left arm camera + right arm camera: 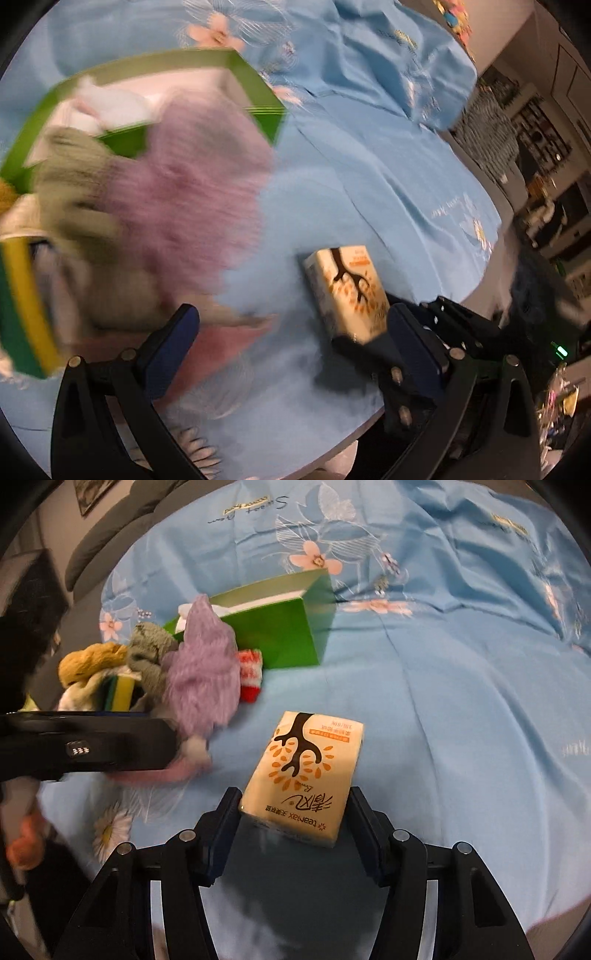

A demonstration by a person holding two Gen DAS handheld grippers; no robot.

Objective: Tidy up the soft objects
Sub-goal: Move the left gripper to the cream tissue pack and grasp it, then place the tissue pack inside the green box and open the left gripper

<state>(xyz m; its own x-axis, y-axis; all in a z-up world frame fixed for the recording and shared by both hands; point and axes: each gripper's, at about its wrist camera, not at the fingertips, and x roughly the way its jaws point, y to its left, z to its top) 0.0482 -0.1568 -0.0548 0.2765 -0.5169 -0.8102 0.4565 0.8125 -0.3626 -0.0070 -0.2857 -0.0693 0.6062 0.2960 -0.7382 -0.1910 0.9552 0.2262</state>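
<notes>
Right gripper (293, 814) jaws straddling the cream tissue pack with a brown tree print (304, 775) on the blue floral bedsheet (461, 701), contact unclear, left gripper (291, 332) jaws spread over nothing, fluffy purple cloth (203, 672) beside green box (273, 627)

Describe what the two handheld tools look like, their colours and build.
Both match: the right tool and left tool have glossy black linkage arms joined by silver rivets, with dark blue pads inside the fingers. A small green light glows nearby.
</notes>
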